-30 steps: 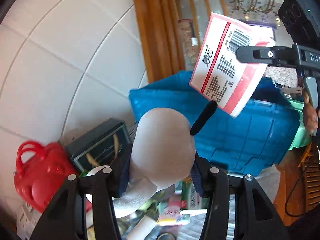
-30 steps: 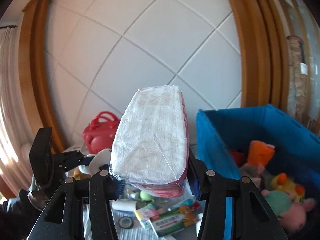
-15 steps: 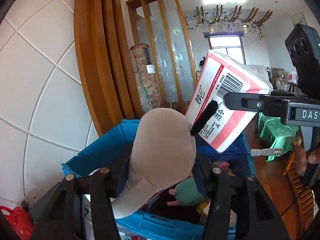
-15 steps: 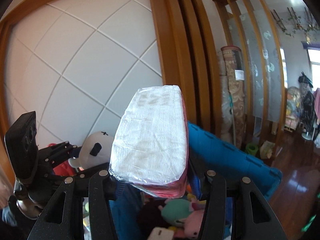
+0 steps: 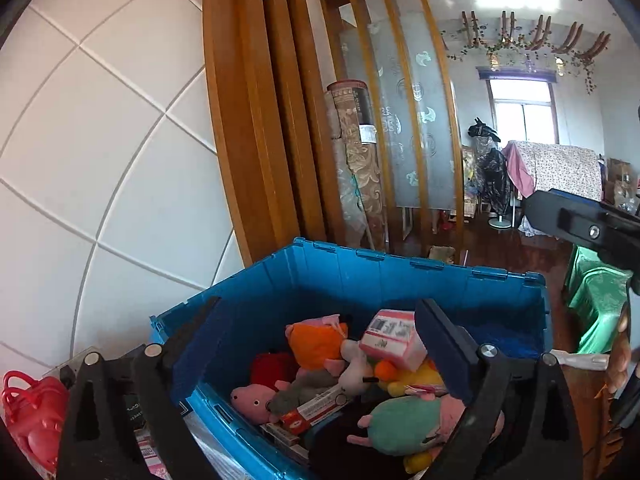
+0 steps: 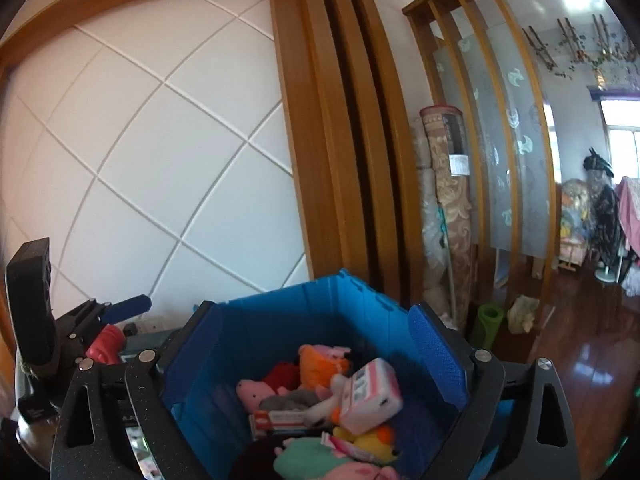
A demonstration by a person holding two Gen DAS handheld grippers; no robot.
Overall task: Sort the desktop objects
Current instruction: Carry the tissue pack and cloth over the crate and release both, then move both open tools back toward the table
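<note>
black hand-held gripper [image 5: 320, 360], blue finger pads [image 5: 440, 344], silver screws

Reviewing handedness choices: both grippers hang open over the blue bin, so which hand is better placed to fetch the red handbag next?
Probably the left gripper: the red handbag lies just beside its left finger, outside the blue bin. The right gripper sees it only past the left one. Both have just opened and are empty.

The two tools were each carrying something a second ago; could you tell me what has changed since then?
Both tools swung from the cluttered desk to above the blue crate and their jaws have just been opening. The right tool dropped its pink tissue pack among the plush toys; the left tool let go of its white plush, now out of sight. The crate stayed put.
</note>
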